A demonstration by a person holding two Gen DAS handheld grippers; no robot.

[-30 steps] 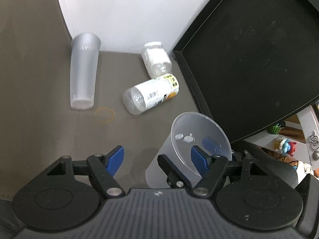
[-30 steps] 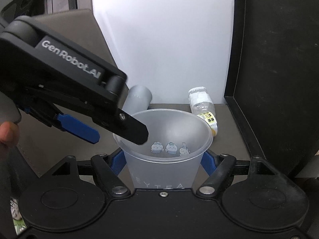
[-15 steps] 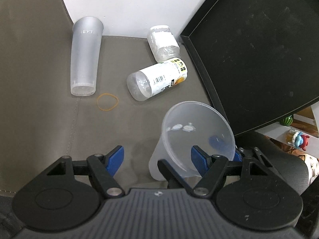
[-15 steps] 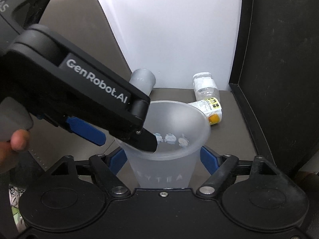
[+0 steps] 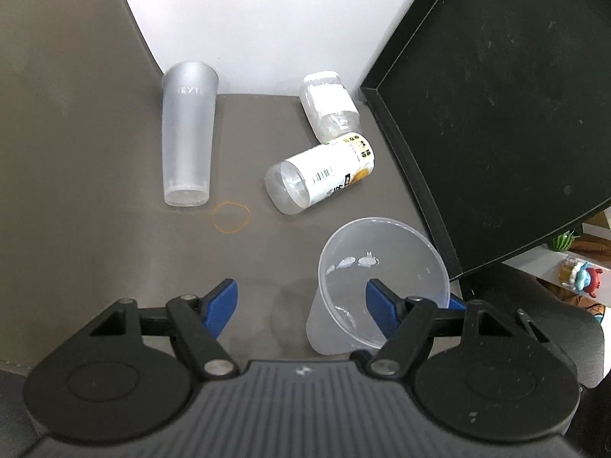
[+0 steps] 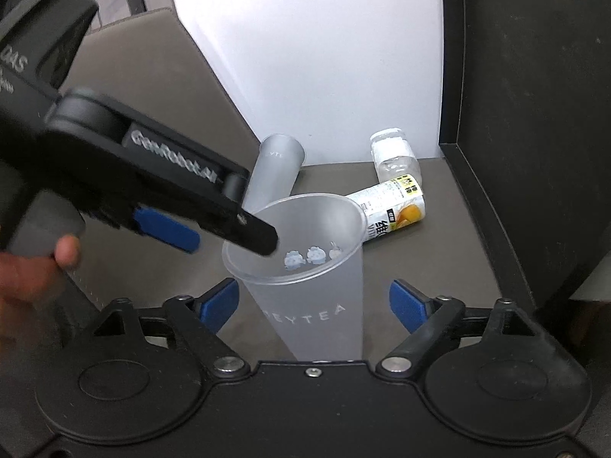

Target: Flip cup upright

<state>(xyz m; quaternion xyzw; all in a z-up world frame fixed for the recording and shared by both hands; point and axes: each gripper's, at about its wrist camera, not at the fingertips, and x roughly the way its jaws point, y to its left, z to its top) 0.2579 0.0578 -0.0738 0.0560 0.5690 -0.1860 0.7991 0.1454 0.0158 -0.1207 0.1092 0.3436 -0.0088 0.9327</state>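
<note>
Between the spread fingers of my right tool (image 6: 315, 307) the cup (image 6: 313, 286) stands mouth up on the grey counter (image 6: 439, 259), its base hidden below the tool body, so I cannot confirm it sits flat. I judge the flip itself done and the step in hand to be the release. The right tool is wide, both blue pads clear of the cup wall with a gap on each side, holding nothing. My left tool (image 5: 301, 301) is wide as well, and in its own view its right finger (image 5: 382, 305) reaches over the rim into the cup's mouth; from the right wrist view that same black finger tip sits at the near-left inside of the rim, though I cannot tell if it touches.

Next I would lift the left tool straight up out of the mouth without dragging the rim, since a light plastic cup tips easily, then back the right tool away level.

The left tool slants down from the upper left, held in a hand (image 6: 34, 267). A second cup (image 5: 187, 133) and two bottles (image 5: 320, 175) lie farther back.
</note>
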